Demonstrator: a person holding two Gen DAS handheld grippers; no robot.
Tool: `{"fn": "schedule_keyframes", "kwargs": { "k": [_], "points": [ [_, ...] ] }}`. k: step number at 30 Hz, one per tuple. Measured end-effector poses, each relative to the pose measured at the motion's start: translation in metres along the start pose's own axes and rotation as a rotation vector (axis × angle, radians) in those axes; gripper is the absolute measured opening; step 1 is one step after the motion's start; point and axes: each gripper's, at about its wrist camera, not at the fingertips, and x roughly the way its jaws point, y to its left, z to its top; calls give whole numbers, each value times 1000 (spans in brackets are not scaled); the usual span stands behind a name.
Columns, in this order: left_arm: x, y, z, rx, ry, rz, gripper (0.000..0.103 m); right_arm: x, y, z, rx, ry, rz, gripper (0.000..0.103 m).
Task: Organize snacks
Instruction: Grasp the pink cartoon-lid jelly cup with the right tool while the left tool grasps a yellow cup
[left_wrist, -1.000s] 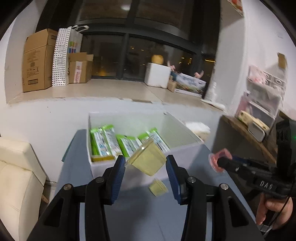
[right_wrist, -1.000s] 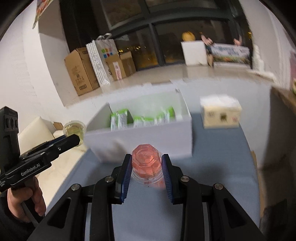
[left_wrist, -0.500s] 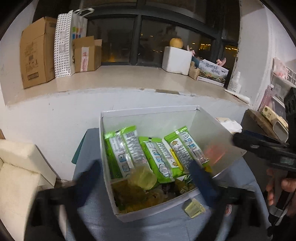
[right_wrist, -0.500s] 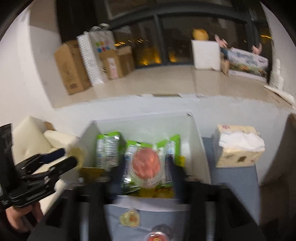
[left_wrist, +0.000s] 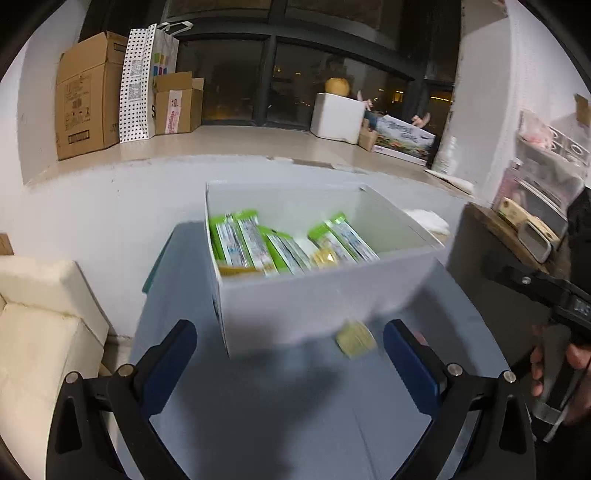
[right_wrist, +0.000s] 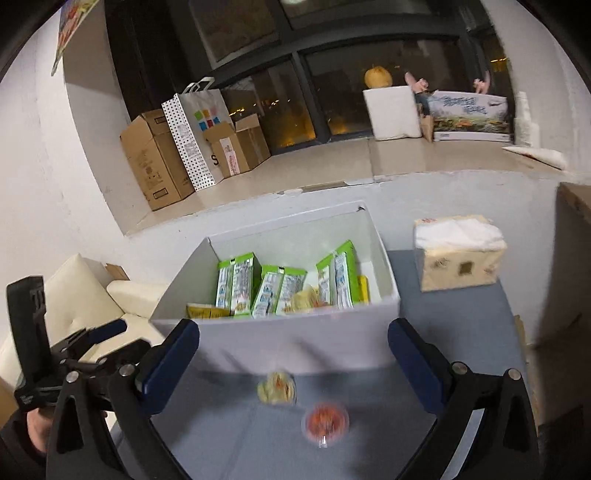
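Hovering before the white box (right_wrist: 295, 343), your left gripper (left_wrist: 290, 356) and right gripper (right_wrist: 293, 354) both hang spread, gripping nothing.

The white box's (left_wrist: 314, 295) near wall hides the lower ends of the green snack packs (left_wrist: 258, 247), and motion blur smears the yellow jelly cup (left_wrist: 355, 338) on the table (left_wrist: 295, 406).

White box (right_wrist: 280, 343) holds green snack packets (right_wrist: 280, 291).

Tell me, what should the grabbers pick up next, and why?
Probably the right gripper, open and empty, should lower onto the red jelly cup. It and the yellow jelly cup sit on the table outside the white box.
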Motion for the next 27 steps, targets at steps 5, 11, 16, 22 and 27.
{"fn": "schedule_keyframes", "kwargs": {
  "k": [5, 11, 16, 22, 27],
  "points": [
    [-42, -23, -61, 4, 1, -35, 103, -12, 11, -40, -84, 55, -82, 103],
    [-68, -34, -101, -21, 24, -58, 103, 11, -2, -80, -46, 119, -106, 103],
    [-75, -32, -108, -20, 32, -51, 103, 46, -3, -86, -46, 165, -126, 103],
    [-71, -20, -112, -47, 52, -41, 103, 82, -1, -83, -56, 210, -166, 88],
    [-64, -19, -117, -51, 71, -36, 103, 92, -6, -77, -48, 235, -120, 50]
  ]
}}
